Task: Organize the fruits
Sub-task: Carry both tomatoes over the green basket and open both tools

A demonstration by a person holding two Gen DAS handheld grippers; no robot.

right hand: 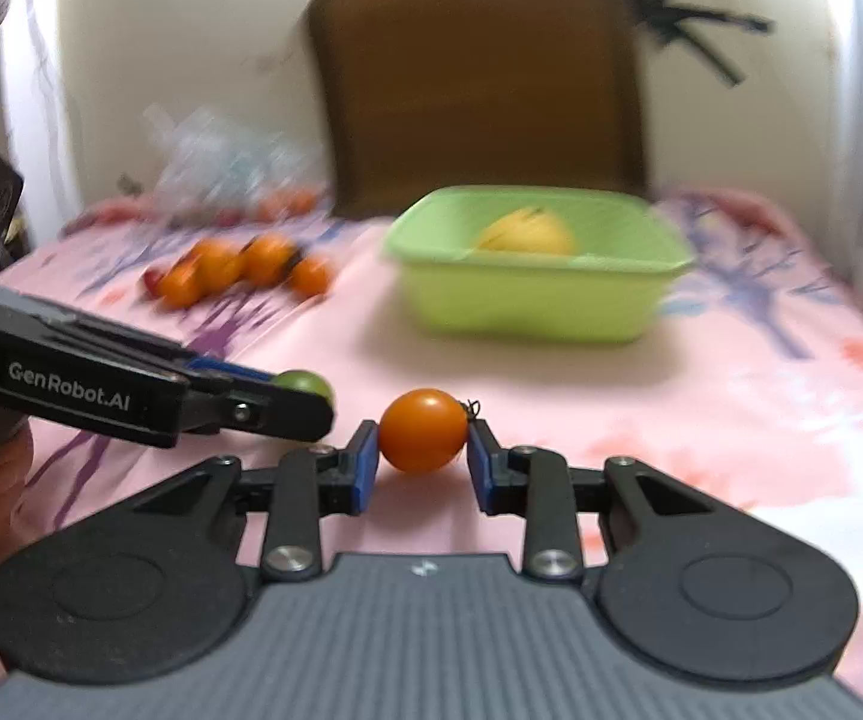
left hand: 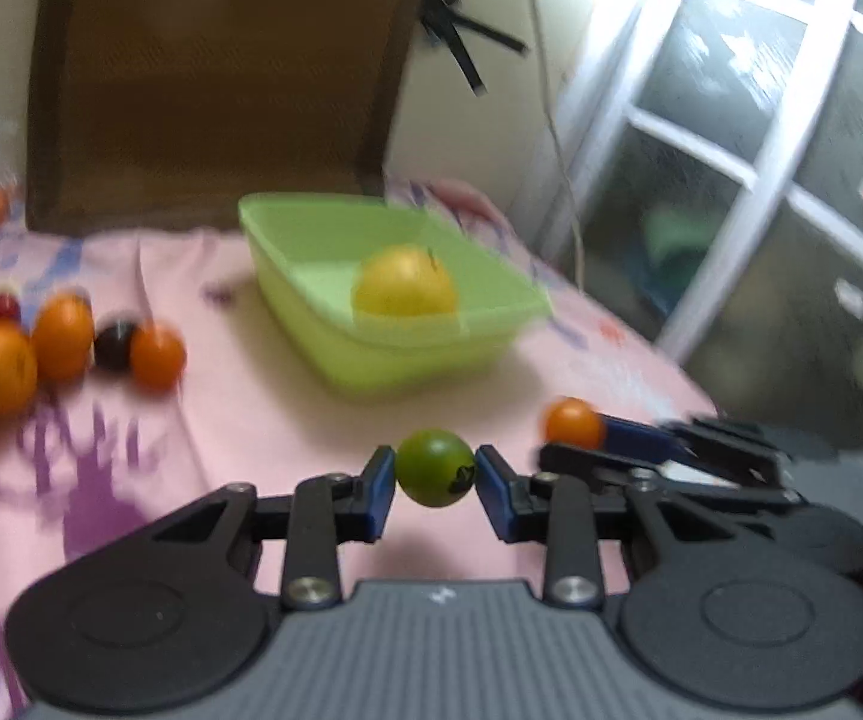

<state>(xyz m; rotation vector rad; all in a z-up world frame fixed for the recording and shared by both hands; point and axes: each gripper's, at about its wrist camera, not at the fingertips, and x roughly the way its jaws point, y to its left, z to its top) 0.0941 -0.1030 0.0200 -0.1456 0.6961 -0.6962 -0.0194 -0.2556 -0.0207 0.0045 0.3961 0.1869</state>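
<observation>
My left gripper (left hand: 435, 468) is shut on a small green fruit (left hand: 435, 467), held above the pink cloth; it also shows in the right wrist view (right hand: 305, 384). My right gripper (right hand: 422, 441) is shut on a small orange fruit (right hand: 423, 431), which also shows in the left wrist view (left hand: 573, 422). The two grippers are side by side. A light green tub (left hand: 491, 300) stands ahead with a yellow fruit (left hand: 404, 282) inside; in the right wrist view the tub (right hand: 527, 300) holds the same yellow fruit (right hand: 527, 233).
A cluster of orange, red and dark small fruits (left hand: 59, 342) lies on the pink patterned cloth (left hand: 251, 420) to the left. A brown cushion (left hand: 215, 78) leans on the wall behind. A clear plastic bag (right hand: 221, 162) lies at the back left. A window (left hand: 761, 150) is at right.
</observation>
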